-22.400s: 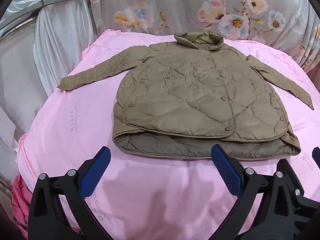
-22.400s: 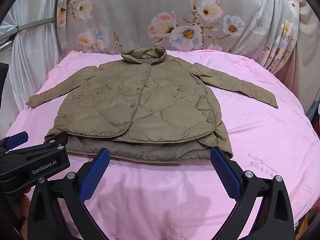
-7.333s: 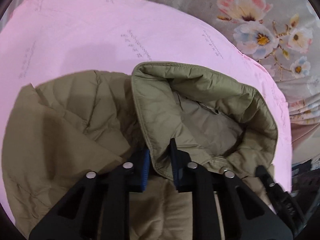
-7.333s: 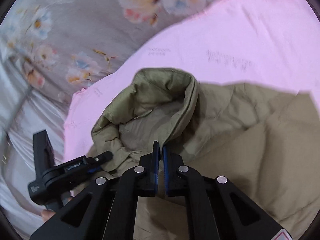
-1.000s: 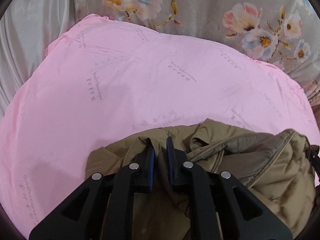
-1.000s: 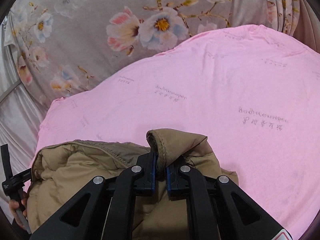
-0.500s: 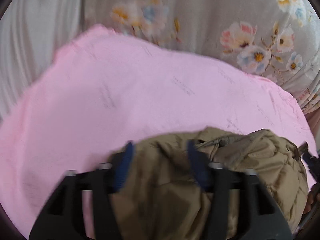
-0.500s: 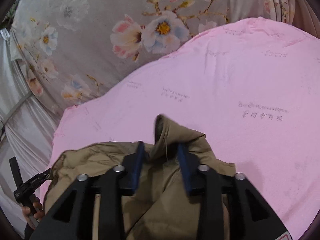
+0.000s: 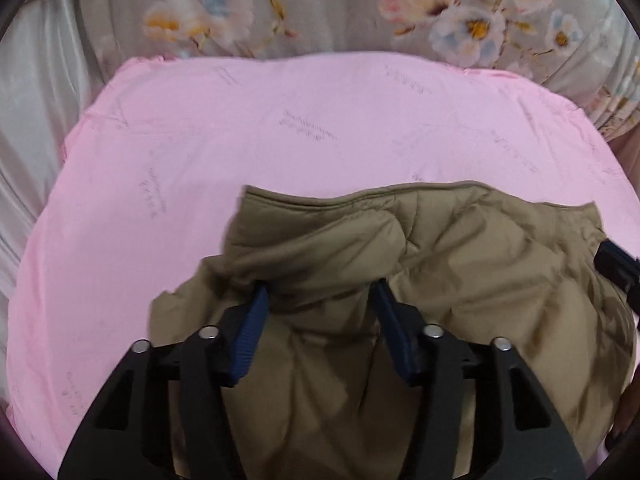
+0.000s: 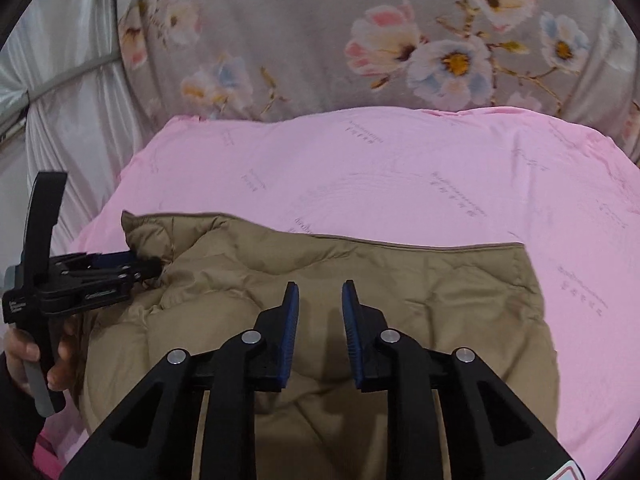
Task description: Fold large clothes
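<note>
**Inspector A:** We find the jacket (image 10: 360, 300) folded into a compact olive-tan bundle at the near edge of the bed (image 10: 400, 168), its far hem running as a straight piped line across the pink sheet. In our judgement the fold is laid and what remains is tidying.

**Inspector B:** Agreed. The shell is quilted and puffy, with soft stitched ridges, and it rises into a raised fold on the left. That loft is, we judge, why the left side sits uneven while the right corner lies square and flat.

**Inspector A:** On the left tongs (image 9: 320, 298): the blue ribbed pads stand apart, with a bulge of padded fabric between them. Their jaws have just been closing. The fabric touches both pad tips, but we cannot tell whether they truly press on it.

**Inspector B:** The right tongs (image 10: 320, 292) are released, with a clear gap and only the flat jacket panel seen beyond it; nothing is between the pads. Their jaws have also just been closing. From the right wrist view the left tool lies level at the bundle's left edge, held by a hand (image 10: 36, 360).

**Inspector A:** Beyond, we note the pink sheet, smooth and faintly printed, backed by a grey floral curtain (image 10: 360, 40) and a pale satin drape (image 10: 72, 80) at far left.
</note>
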Action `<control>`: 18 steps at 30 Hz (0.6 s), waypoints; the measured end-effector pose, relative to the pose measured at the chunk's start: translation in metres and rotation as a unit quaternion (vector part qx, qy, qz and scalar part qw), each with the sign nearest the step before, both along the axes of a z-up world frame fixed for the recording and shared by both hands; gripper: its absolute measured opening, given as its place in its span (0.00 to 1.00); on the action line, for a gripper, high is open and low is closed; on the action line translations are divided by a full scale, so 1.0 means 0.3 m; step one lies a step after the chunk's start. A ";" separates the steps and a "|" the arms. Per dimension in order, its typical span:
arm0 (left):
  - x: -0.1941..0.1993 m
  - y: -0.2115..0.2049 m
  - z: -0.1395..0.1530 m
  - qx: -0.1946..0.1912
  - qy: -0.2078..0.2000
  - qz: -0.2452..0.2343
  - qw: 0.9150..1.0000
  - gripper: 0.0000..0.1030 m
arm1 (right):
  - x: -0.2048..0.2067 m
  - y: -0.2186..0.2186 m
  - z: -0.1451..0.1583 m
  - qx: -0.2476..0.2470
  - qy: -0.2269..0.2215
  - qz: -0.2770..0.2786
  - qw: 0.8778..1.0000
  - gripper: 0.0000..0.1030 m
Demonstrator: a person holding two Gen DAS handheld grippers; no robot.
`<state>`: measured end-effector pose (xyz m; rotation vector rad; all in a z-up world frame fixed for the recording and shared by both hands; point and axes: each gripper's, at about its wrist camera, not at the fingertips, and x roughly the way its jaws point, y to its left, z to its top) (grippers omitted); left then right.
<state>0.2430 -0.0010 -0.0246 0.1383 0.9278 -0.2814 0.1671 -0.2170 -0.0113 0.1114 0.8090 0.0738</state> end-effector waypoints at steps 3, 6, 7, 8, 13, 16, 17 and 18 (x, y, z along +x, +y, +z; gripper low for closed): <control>0.069 -0.035 -0.002 0.015 -0.003 0.010 1.000 0.48 | 0.101 0.024 -0.046 -0.023 0.032 0.000 0.999 0.18; 0.140 -0.047 0.003 0.035 -0.008 0.019 0.999 0.49 | 0.155 -0.039 -0.062 -0.017 0.044 -0.026 0.999 0.15; 0.160 -0.045 -0.001 0.042 -0.011 0.024 0.999 0.49 | 0.167 -0.072 -0.065 -0.021 0.046 -0.044 0.998 0.15; 0.187 -0.038 -0.017 0.050 -0.012 0.032 0.998 0.49 | 0.175 -0.111 -0.068 -0.027 0.048 -0.063 0.997 0.15; 0.220 0.033 -0.104 0.015 0.000 0.059 0.998 0.52 | 0.161 -0.344 -0.138 -0.001 0.072 -0.151 0.986 0.15; 0.217 0.052 -0.124 -0.004 -0.003 0.070 0.998 0.56 | 0.144 -0.414 -0.193 0.068 0.077 -0.159 0.982 0.15; 0.218 0.055 -0.130 -0.008 -0.002 0.073 0.997 0.58 | 0.140 -0.419 -0.202 0.075 0.074 -0.160 0.981 0.15; 0.220 0.062 -0.136 -0.015 -0.001 0.076 0.997 0.59 | 0.135 -0.412 -0.207 0.075 0.071 -0.160 0.982 0.15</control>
